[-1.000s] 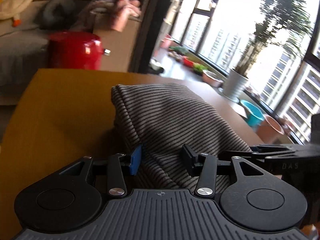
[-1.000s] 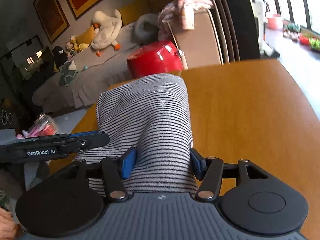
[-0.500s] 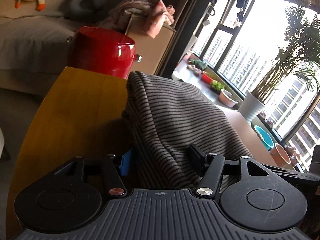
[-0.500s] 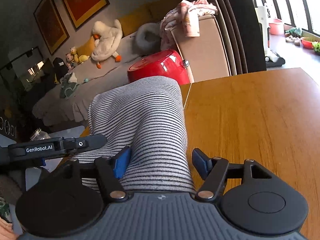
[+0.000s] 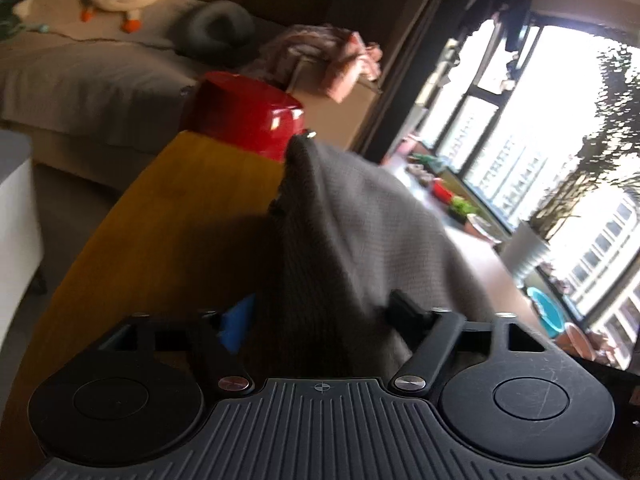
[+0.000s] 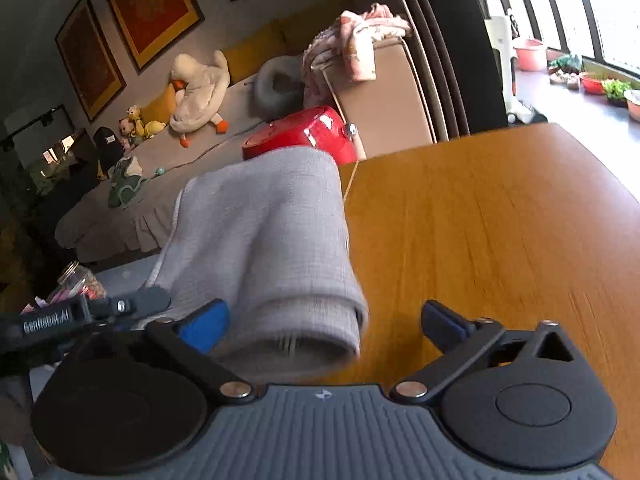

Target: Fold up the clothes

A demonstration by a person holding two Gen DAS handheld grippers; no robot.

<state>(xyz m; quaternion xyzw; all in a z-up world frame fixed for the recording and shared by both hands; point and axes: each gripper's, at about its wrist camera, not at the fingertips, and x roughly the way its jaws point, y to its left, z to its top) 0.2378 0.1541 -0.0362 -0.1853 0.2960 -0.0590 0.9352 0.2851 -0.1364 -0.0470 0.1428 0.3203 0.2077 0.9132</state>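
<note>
Garment: the grey finely striped knit garment (image 6: 264, 240), folded into a thick bundle, lies on the orange-brown wooden counter (image 6: 500, 240), near that counter's left edge as the right wrist view shows it.
Long axis: the bundle runs lengthwise away from both cameras, its far end toward the glossy red rounded container (image 6: 316, 132) beyond the counter, its rolled near end just in front of the fingers.
Right hand-held gripper (image 6: 324, 324): its jaws have just been opening and now stand wide; the garment's near end sits in the left half of the gap, close to the left blue pad, with bare counter showing before the right pad, so nothing is clamped.
Left hand-held gripper (image 5: 320, 316): its jaws have also just been opening; the garment (image 5: 360, 248) lies between them, blurred, and the pads do not appear to press on it.
Which is nearer: both sit at the bundle's near end, the left one beside the right, so neither has a clear advantage.
Coming move, as a judgement: the fold looks laid down and released; drawing back along the long axis should clear the cloth without dragging it.
</note>
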